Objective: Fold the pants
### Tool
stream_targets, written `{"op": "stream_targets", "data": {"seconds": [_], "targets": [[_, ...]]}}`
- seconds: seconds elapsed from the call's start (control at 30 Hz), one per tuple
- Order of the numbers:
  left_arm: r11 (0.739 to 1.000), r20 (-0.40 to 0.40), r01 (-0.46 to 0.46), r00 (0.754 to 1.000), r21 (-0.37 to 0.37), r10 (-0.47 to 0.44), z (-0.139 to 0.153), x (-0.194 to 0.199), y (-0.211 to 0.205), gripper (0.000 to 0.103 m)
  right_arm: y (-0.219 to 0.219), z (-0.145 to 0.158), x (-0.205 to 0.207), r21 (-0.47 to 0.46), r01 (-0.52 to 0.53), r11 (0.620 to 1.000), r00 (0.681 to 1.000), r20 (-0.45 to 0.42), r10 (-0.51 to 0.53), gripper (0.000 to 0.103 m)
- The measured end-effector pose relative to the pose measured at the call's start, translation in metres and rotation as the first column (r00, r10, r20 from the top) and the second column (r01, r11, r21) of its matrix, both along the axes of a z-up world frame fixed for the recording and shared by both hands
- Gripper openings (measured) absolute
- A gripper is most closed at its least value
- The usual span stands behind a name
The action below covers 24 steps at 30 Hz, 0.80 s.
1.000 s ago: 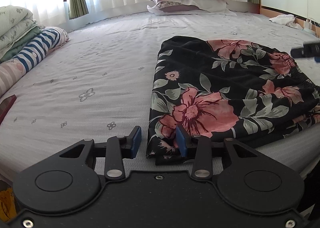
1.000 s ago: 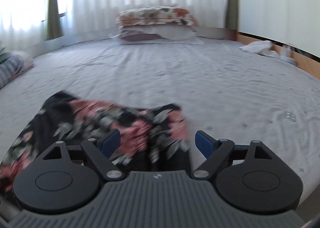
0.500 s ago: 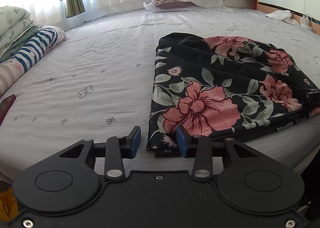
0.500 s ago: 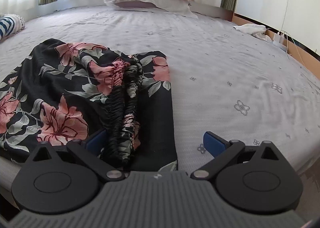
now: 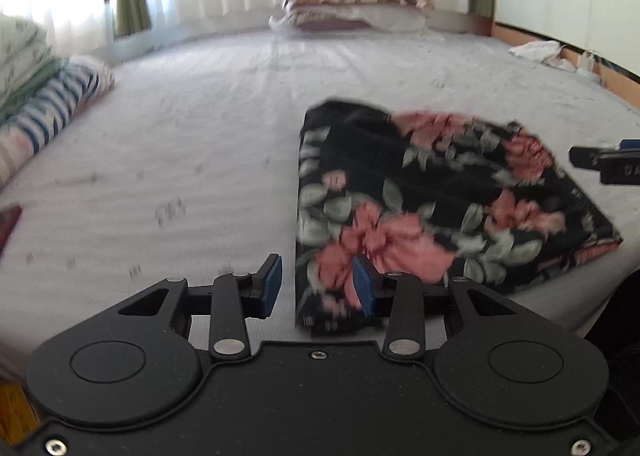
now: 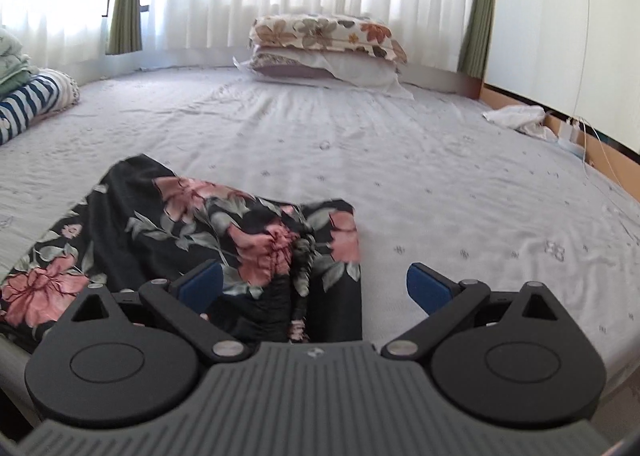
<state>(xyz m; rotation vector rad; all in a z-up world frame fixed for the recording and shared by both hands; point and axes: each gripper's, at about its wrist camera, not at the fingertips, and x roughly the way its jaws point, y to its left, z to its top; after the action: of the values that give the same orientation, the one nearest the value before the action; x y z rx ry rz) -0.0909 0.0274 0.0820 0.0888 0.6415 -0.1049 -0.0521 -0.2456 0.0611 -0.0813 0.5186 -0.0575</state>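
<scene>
The black pants with pink flowers (image 5: pixel 420 199) lie folded on the grey bed sheet (image 5: pixel 208 143) near the front edge. They also show in the right wrist view (image 6: pixel 192 228), with the gathered waistband (image 6: pixel 300 264) toward me. My left gripper (image 5: pixel 316 286) is open and empty above the pants' near left corner. My right gripper (image 6: pixel 314 284) is wide open and empty above the waistband end. Its finger shows in the left wrist view (image 5: pixel 600 163) at the right edge.
Two stacked pillows (image 6: pixel 324 47) lie at the head of the bed by the curtains. Folded bedding and a striped roll (image 5: pixel 48 107) sit at the left edge. A white cloth (image 6: pixel 516 117) and a charger cable lie at the right by the wooden frame.
Both grippers have lifted and pulled back from the pants. The right gripper now looks higher over the bed. The pants lie as before.
</scene>
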Motion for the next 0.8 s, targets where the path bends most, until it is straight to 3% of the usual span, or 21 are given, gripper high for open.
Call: {"op": "stream_targets", "data": {"seconds": [0.1, 0.13, 0.17, 0.2, 0.23, 0.27, 0.4, 0.53, 0.63, 0.73, 0.8], "targets": [[0.999, 0.078, 0.048, 0.996, 0.014, -0.049, 0.023, 0.002, -0.004, 0.044, 0.003, 0.002, 0.0, 0.056, -0.042, 0.998, 0.999, 0.009, 0.042, 0.099], [0.998, 0.092, 0.062, 0.994, 0.011, -0.063, 0.029, 0.008, -0.006, 0.044, 0.007, -0.002, 0.002, 0.07, -0.067, 0.995, 0.998, -0.006, 0.068, 0.079], [0.997, 0.106, 0.072, 0.992, 0.001, -0.071, 0.034, 0.016, -0.009, 0.044, 0.012, -0.007, 0.004, 0.078, -0.085, 0.993, 0.996, -0.025, 0.088, 0.045], [0.997, 0.117, 0.079, 0.99, -0.014, -0.077, 0.039, 0.027, -0.011, 0.043, 0.019, -0.013, 0.007, 0.08, -0.091, 0.993, 0.994, -0.045, 0.094, 0.028], [0.996, 0.124, 0.086, 0.989, -0.027, -0.082, 0.041, 0.039, -0.015, 0.032, 0.025, -0.019, 0.009, 0.09, -0.097, 0.991, 0.993, -0.062, 0.103, 0.015], [0.995, 0.125, 0.094, 0.988, -0.036, -0.089, 0.043, 0.053, -0.018, 0.02, 0.032, -0.025, 0.01, 0.106, -0.112, 0.988, 0.991, -0.066, 0.119, 0.016], [0.99, 0.076, 0.103, 0.992, -0.091, -0.097, 0.038, 0.119, -0.035, 0.012, 0.054, -0.04, 0.008, 0.166, -0.187, 0.968, 0.978, -0.061, 0.199, 0.017], [0.988, -0.006, 0.103, 0.994, -0.116, -0.105, 0.021, 0.18, -0.05, 0.012, 0.075, -0.051, 0.009, 0.153, -0.254, 0.955, 0.962, -0.059, 0.265, 0.019], [0.994, -0.065, 0.072, 0.995, -0.082, -0.077, -0.002, 0.22, -0.057, 0.012, 0.08, -0.065, 0.011, 0.078, -0.24, 0.968, 0.967, -0.074, 0.245, 0.032], [1.0, -0.117, -0.003, 0.993, -0.022, 0.0, -0.026, 0.259, -0.055, 0.012, 0.074, -0.066, 0.005, 0.071, -0.236, 0.969, 0.968, -0.064, 0.241, 0.032], [0.998, -0.154, -0.064, 0.986, -0.026, 0.059, -0.039, 0.281, -0.045, 0.012, 0.069, -0.067, 0.001, 0.071, -0.229, 0.971, 0.97, -0.064, 0.234, 0.032]]}}
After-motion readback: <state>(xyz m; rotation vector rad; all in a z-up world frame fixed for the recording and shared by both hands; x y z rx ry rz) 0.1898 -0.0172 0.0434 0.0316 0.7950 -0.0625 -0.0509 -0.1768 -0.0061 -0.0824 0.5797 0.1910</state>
